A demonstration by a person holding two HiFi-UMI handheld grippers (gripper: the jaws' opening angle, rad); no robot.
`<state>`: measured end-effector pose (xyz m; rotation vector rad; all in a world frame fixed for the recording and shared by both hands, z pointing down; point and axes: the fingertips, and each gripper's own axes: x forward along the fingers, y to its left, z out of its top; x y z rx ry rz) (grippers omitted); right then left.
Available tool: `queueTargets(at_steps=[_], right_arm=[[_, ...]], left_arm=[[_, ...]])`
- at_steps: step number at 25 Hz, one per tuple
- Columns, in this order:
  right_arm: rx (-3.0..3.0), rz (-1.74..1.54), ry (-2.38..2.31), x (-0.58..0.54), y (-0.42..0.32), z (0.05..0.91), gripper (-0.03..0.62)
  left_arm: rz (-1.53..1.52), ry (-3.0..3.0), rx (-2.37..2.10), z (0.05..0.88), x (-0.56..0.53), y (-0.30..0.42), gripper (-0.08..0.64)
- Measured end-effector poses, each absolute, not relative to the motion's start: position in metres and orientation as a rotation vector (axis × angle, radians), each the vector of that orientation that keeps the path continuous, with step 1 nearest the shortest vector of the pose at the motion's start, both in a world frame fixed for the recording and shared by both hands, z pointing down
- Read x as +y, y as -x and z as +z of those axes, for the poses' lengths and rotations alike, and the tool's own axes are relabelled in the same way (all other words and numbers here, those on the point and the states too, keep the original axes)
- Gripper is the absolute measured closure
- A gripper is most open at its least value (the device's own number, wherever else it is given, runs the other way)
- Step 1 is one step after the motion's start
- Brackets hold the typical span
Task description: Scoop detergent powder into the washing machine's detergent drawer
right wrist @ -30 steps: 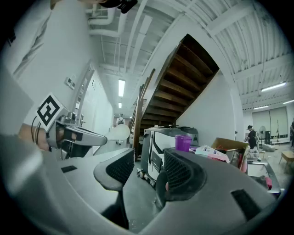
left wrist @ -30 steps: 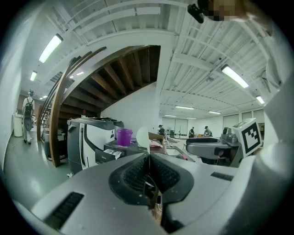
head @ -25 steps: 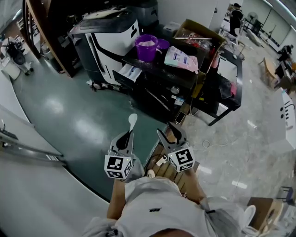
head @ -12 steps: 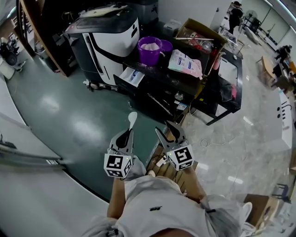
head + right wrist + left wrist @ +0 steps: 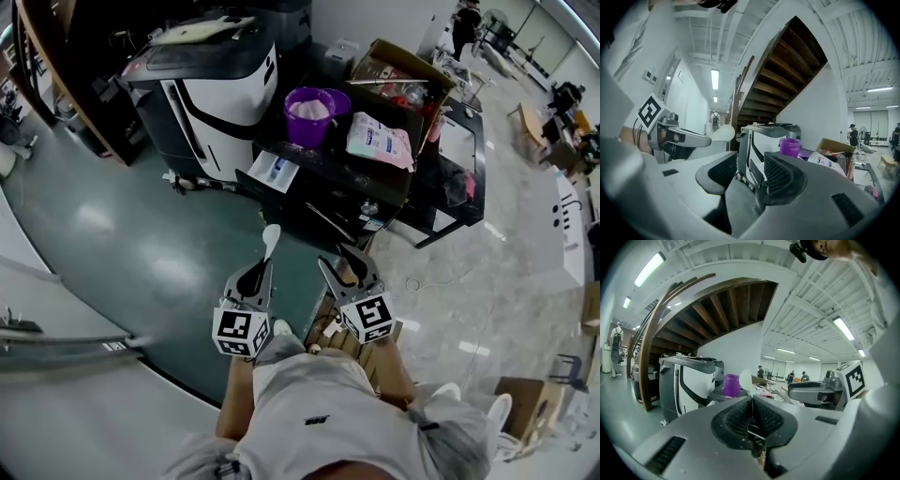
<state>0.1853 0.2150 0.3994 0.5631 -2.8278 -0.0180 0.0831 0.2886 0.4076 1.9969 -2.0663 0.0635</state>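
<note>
My left gripper (image 5: 260,267) is shut on the handle of a white plastic spoon (image 5: 270,238), whose bowl sticks out ahead of the jaws; the same spoon (image 5: 746,379) shows above the closed pads in the left gripper view. Beside it my right gripper (image 5: 350,263) is open with nothing between its jaws, as the right gripper view also shows (image 5: 752,176). Ahead stands a black-and-white washing machine (image 5: 202,82). On the black table (image 5: 375,169) to its right are a purple tub of white powder (image 5: 308,114) and a white detergent bag (image 5: 381,141). Both grippers are well short of the table.
An open cardboard box (image 5: 405,80) sits at the table's back. A paper sheet (image 5: 273,170) lies on the table's front left corner. Green floor (image 5: 122,225) lies on the left, marble floor (image 5: 487,272) on the right. A wooden pallet (image 5: 337,337) is under my right gripper.
The view has shifted slightly, so the machine and table sit a little nearer and more to the right. Both grippers keep their pose, the spoon still held.
</note>
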Motion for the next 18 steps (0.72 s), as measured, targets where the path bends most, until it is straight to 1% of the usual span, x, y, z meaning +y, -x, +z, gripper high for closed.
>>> queueTargets(at_steps=[8,18], right_arm=[[-2.808,-0.025,-0.616,0.203,-0.158,0.380,0.411],[-2.767,-0.004,-0.666,0.172,-0.145,0.385,0.411]], left_arm=[[0.067,-2.045,-2.029,0.386,0.270,-0.051,0.545],[0.056,-2.062,-1.973,0.392,0.236,-0.036,0.545]])
